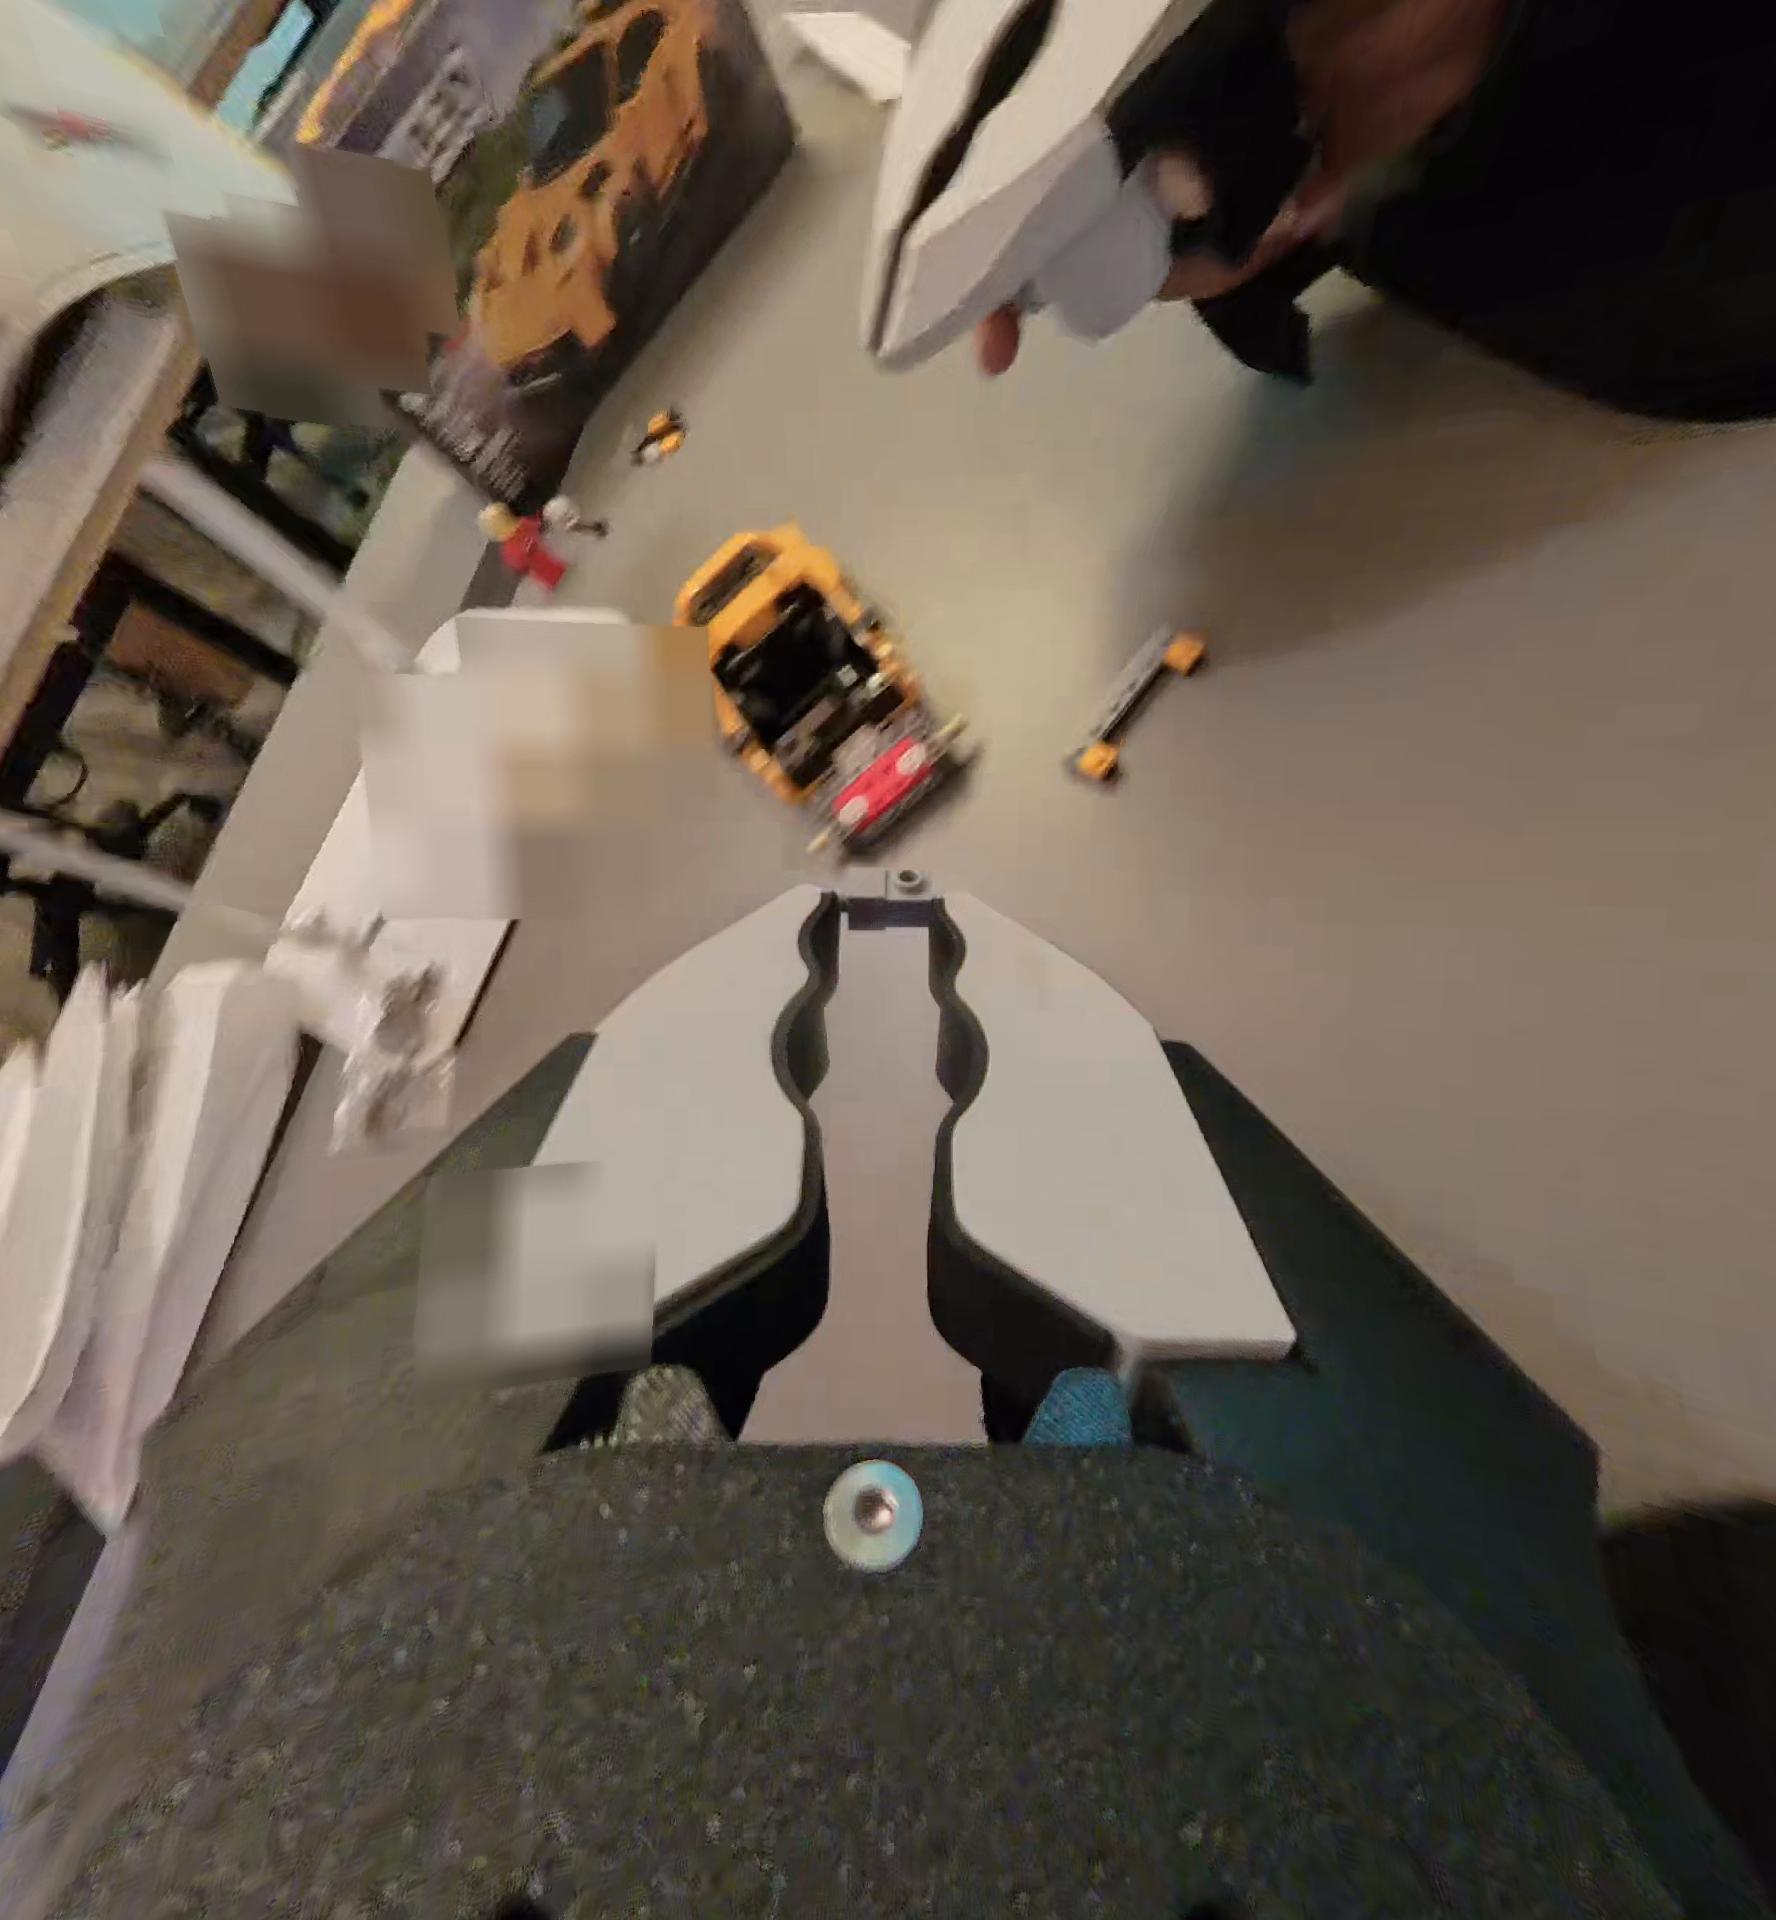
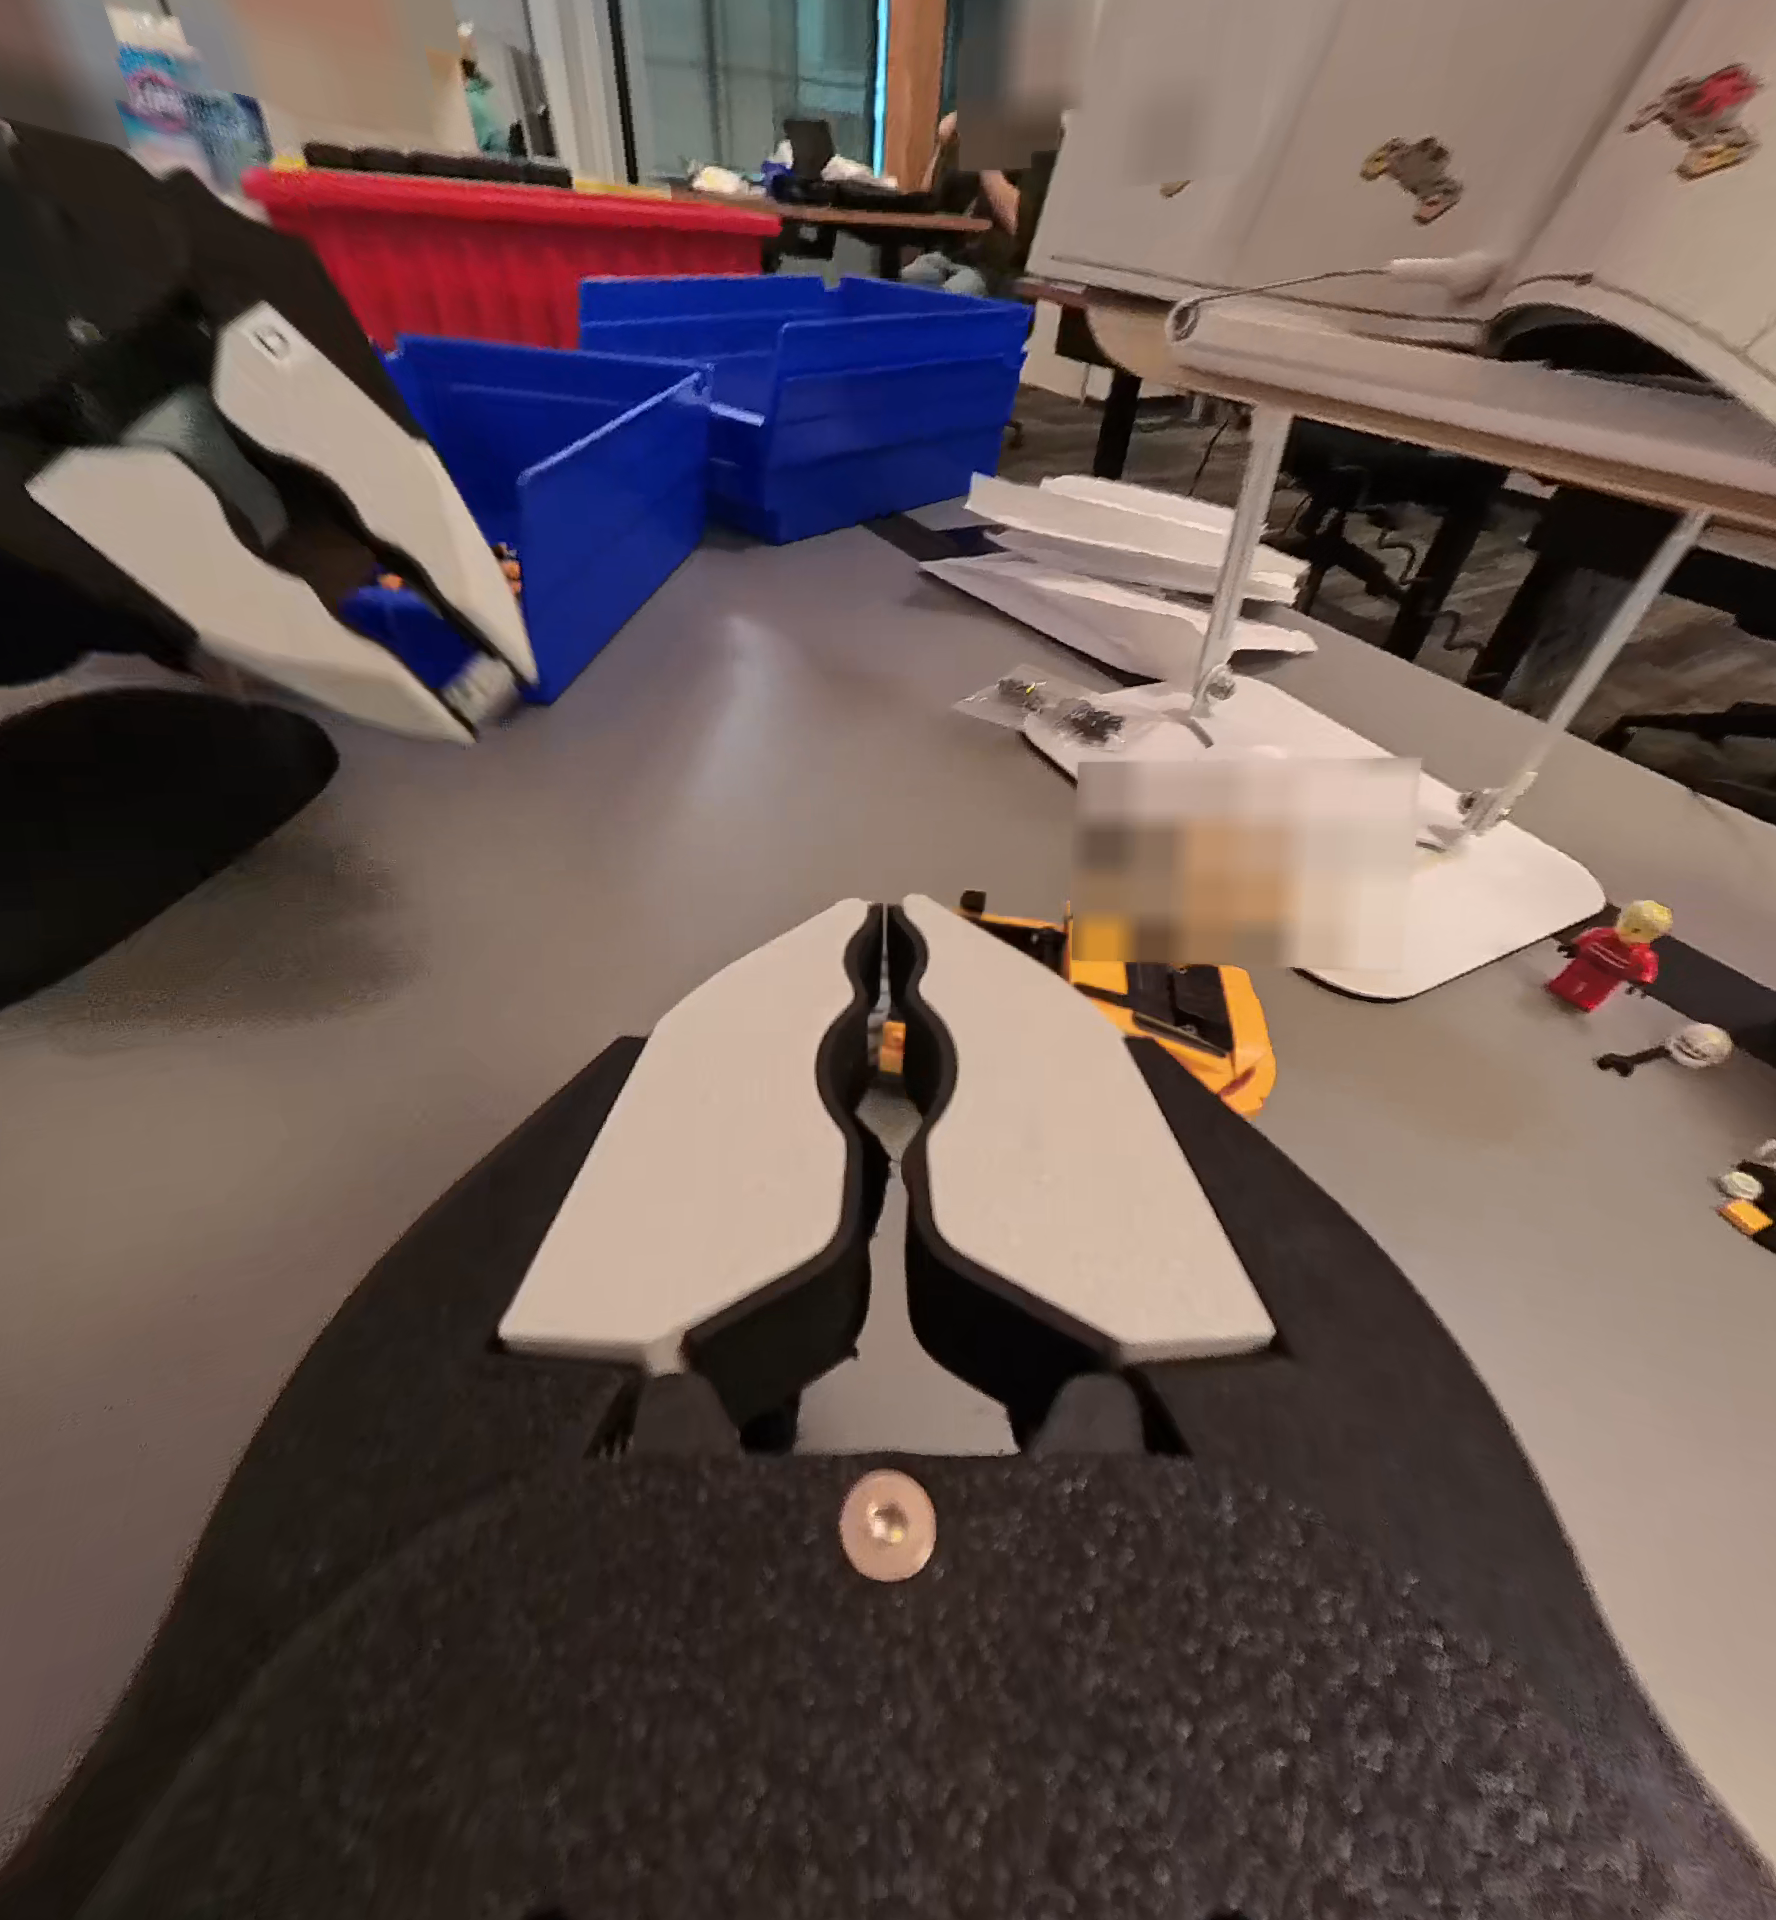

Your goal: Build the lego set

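Nearest, the left claw (image 1: 886,914) hovers above a grey table (image 1: 1383,935), its two pale fingers pinching a small dark lego piece (image 1: 889,912) at the tips, with a tiny grey studded part (image 1: 905,883) showing just past it. Beyond the tips sits one partly built yellow lego car (image 1: 811,675), black inside with a red plate at its near end. To its right, apart from it, lies one long dark grey axle piece with yellow ends (image 1: 1138,701). Farther left lie one red minifigure (image 1: 531,545) and a white helmet (image 1: 560,511); past them rests a small yellow-and-black cluster of bricks (image 1: 658,436). At the far edge lies the set's box (image 1: 593,239), picturing a yellow car.

From the right wrist view, the right claw (image 2: 889,920) is low over the table with its fingers clenched nearly together; a thin pale sliver shows between the tips, though what it is cannot be told. The yellow car sits just behind and right of it. Farther right lie the minifigure, helmet and loose bricks. A white stand (image 2: 1466,904) holds an open instruction booklet (image 2: 1486,166) above. Past that lie clear bags of small parts (image 2: 1055,712) and white paper bags (image 2: 1123,571). Farthest stand two blue bins (image 2: 759,416) and one red bin (image 2: 510,249).
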Demonstrator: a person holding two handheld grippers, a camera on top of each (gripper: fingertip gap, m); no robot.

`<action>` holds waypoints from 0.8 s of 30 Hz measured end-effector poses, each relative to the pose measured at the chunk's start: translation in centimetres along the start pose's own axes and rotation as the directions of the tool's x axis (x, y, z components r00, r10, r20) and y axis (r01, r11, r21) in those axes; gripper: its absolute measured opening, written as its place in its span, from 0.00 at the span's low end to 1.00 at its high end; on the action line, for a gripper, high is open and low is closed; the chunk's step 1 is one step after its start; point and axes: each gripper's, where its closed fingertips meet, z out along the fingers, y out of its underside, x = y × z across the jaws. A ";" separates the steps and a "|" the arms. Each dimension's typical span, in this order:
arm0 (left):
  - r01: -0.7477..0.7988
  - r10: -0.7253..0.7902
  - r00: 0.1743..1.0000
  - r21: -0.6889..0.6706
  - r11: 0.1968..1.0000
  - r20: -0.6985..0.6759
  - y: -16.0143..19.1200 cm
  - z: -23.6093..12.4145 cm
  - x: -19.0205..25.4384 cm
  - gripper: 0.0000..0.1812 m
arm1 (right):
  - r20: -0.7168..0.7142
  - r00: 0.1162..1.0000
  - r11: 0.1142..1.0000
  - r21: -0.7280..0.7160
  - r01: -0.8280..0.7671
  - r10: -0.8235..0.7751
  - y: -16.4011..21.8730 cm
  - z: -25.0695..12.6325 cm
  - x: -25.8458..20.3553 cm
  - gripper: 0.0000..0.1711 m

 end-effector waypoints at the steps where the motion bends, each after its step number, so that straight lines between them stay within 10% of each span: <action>1: -0.022 0.022 1.000 0.000 1.000 -0.005 -0.4 1.7 0.8 0.09 | 0.017 1.000 1.000 -0.028 0.004 -0.004 0.4 0.1 -0.3 0.00; 8: 0.120 -0.130 0.986 -0.105 0.987 -0.101 0.2 8.8 4.7 0.09 | 0.086 0.996 0.977 -0.205 0.052 -0.035 3.4 0.6 -1.5 0.01; 24: 0.248 -0.269 0.953 -0.153 0.957 -0.141 2.2 7.9 6.3 0.11 | 0.104 0.994 0.963 -0.263 0.061 -0.035 5.1 1.1 -1.7 0.01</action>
